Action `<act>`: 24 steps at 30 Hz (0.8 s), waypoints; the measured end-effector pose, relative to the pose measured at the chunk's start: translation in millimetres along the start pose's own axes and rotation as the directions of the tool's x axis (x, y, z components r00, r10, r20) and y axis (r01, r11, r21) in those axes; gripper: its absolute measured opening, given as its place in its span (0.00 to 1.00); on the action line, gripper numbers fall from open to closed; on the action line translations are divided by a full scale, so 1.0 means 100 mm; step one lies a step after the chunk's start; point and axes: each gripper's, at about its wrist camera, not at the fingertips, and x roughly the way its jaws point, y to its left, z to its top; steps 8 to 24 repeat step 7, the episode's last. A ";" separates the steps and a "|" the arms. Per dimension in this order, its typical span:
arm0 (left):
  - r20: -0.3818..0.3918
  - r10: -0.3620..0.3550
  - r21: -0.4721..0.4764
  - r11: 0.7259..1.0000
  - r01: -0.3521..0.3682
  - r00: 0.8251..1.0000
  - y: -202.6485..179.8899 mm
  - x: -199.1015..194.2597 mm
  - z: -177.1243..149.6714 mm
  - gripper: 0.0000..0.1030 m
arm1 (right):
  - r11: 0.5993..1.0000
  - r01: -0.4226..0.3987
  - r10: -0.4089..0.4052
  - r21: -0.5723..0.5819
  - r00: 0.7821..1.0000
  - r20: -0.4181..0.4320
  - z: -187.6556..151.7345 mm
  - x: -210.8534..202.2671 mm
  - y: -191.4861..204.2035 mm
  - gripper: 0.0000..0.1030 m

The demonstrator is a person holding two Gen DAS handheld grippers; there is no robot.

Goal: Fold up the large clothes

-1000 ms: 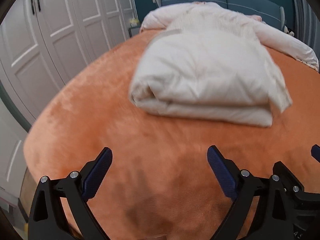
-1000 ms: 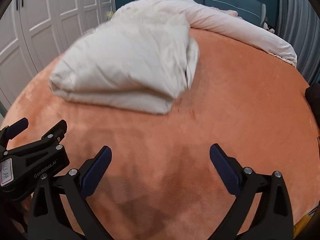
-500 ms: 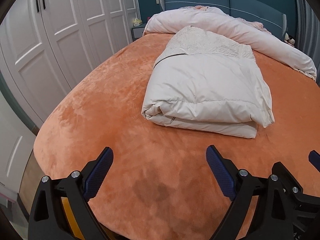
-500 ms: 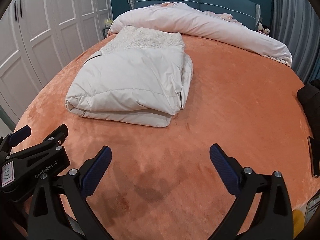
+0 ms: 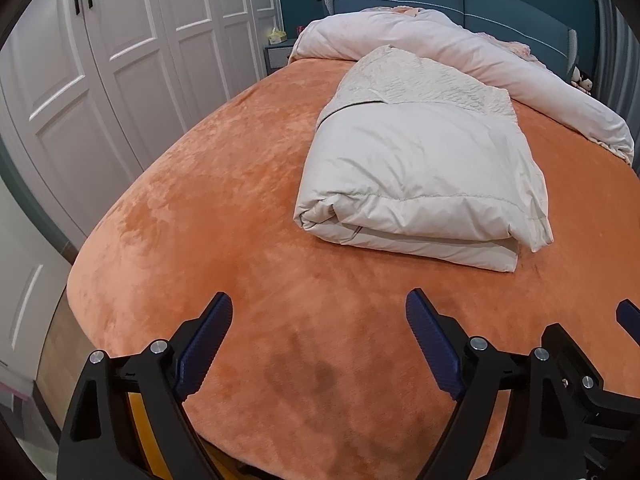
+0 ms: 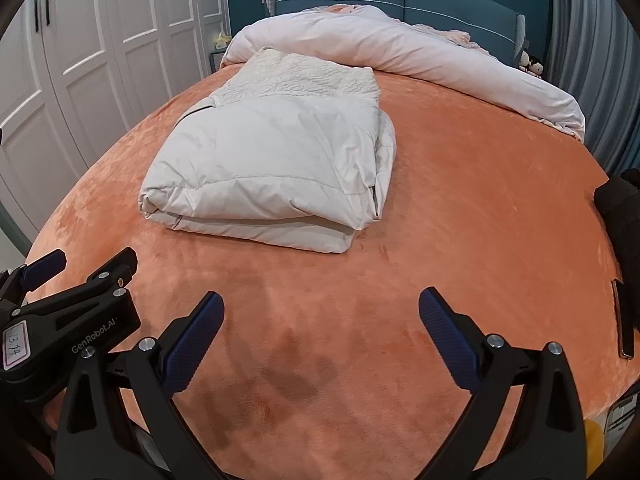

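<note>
Orange plush bedspread point(image 5: 248, 184); puffy white folded coat point(image 5: 420, 188), rectangular bundle.

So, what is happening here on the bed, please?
A person holds a pair of tongs in each hand above the orange bedspread. The cream padded coat lies folded into a thick bundle in the middle of the bed, apart from both tongs. The left tongs are empty and closing slightly; the right tongs stand open and empty. A white duvet lies bunched by the blue headboard.

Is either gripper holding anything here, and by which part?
Nothing. The left gripper, jaws closing, and the open right gripper are empty, short of the folded white padded garment.
</note>
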 end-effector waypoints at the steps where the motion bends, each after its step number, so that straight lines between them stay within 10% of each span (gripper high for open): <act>1: -0.002 0.001 -0.002 1.000 -0.001 1.000 0.01 0.00 0.00 0.82 | 1.000 0.001 -0.001 -0.001 1.000 0.000 0.00 0.00 0.01 0.93; 24: -0.017 0.002 -0.011 1.000 -0.002 1.000 0.03 0.01 -0.01 0.82 | 1.000 0.004 -0.004 -0.006 1.000 -0.005 0.00 0.00 0.03 0.93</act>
